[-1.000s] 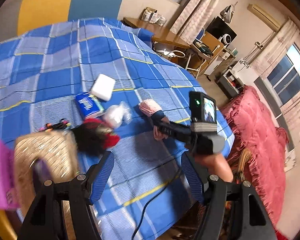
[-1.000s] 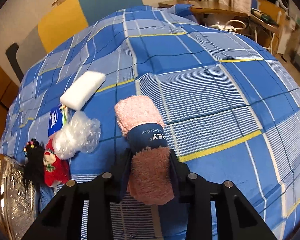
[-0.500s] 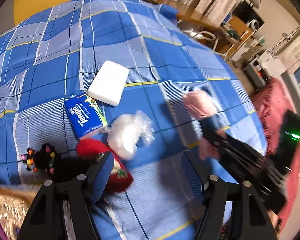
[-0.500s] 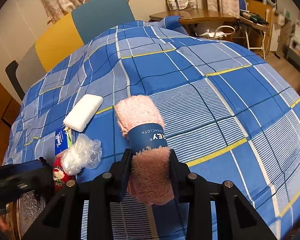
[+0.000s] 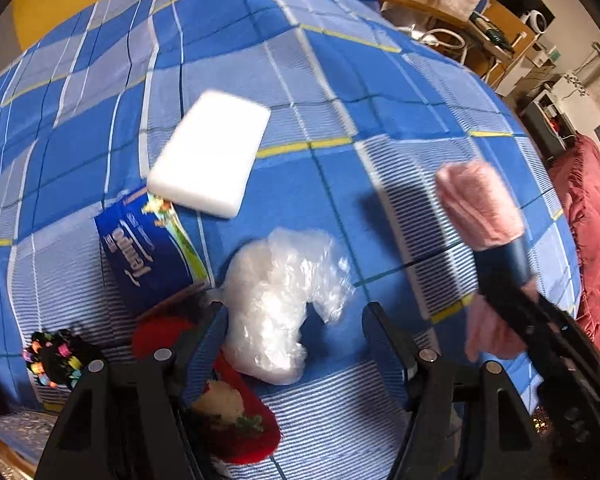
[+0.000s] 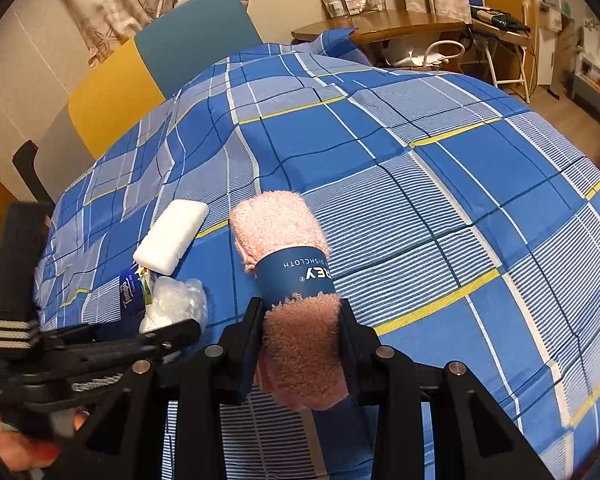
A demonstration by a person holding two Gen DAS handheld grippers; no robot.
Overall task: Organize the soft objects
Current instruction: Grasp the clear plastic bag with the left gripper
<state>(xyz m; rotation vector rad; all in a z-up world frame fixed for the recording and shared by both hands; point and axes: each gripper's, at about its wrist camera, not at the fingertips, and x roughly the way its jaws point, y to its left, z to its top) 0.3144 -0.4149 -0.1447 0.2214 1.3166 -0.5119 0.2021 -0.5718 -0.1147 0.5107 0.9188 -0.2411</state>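
Note:
My right gripper (image 6: pixel 302 328) is shut on the lower end of a rolled pink dishcloth (image 6: pixel 278 226) with a navy paper band, held above the blue plaid bedspread (image 6: pixel 420 152). In the left wrist view the same dishcloth (image 5: pixel 480 204) hangs at the right. My left gripper (image 5: pixel 296 332) is open, pointing steeply down, and its fingers straddle the near end of a clear plastic bag of white stuffing (image 5: pixel 284 296). A red Santa toy (image 5: pixel 236 424) lies under the left finger. A blue tissue pack (image 5: pixel 148 252) and a white sponge (image 5: pixel 212 156) lie just beyond.
A black item with coloured beads (image 5: pixel 56 356) lies at the left, and a glittery basket edge (image 5: pixel 8 428) shows in the bottom corner. A yellow and teal headboard (image 6: pixel 152 68) stands behind the bed. A wooden desk (image 6: pixel 380 26) and a red-covered seat (image 5: pixel 592 220) flank its right side.
My left gripper has dropped and swung toward the plastic bag, which now sits between its fingers; the basket has slid out of its view. The right gripper keeps its hold on the dishcloth.

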